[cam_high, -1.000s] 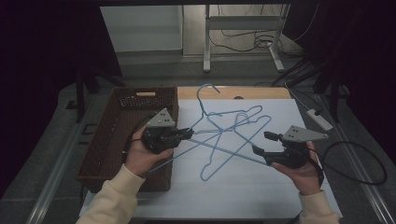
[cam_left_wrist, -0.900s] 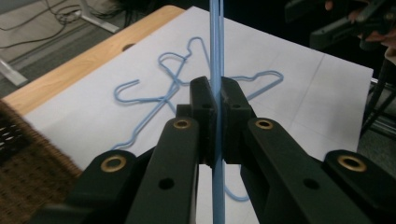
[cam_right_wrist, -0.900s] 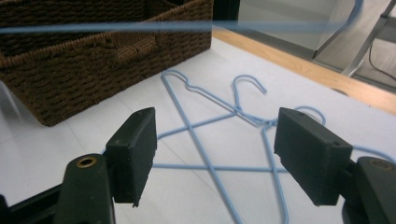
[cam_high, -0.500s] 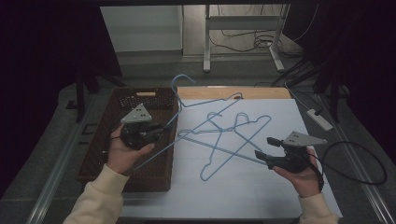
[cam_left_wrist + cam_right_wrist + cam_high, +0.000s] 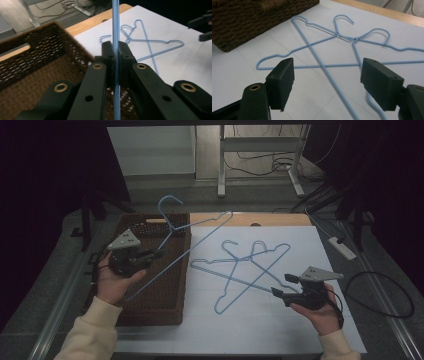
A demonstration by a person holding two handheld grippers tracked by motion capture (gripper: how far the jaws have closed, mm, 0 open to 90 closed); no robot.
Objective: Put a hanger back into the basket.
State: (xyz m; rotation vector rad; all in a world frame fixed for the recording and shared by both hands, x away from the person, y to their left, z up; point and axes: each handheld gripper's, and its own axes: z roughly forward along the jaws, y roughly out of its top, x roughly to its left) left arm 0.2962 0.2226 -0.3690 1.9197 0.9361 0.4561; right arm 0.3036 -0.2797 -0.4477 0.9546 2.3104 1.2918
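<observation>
Left gripper [image 5: 150,256] is pinched tight on a thin, light, springy blue wire hanger [image 5: 195,232] over the wicker basket [image 5: 165,310] at the tabletop's left edge, best gripped on the straight bar, while the right gripper [image 5: 281,286], whose jaws have just been opening with nothing between them, hangs by two hangers [image 5: 250,265] mid-table.

A white sheet [image 5: 260,320] covers most of the table; a strip of bare wood [image 5: 250,219] shows along its far edge. A grey rail [image 5: 60,310] runs beside the table on the left. On the right, a white power strip [image 5: 342,247] lies near the sheet's corner, and a black cable [image 5: 395,295] makes a loop on the grey floor. Behind the table stand white metal legs [image 5: 220,165] with loose cables [image 5: 260,162] on the floor around them.
</observation>
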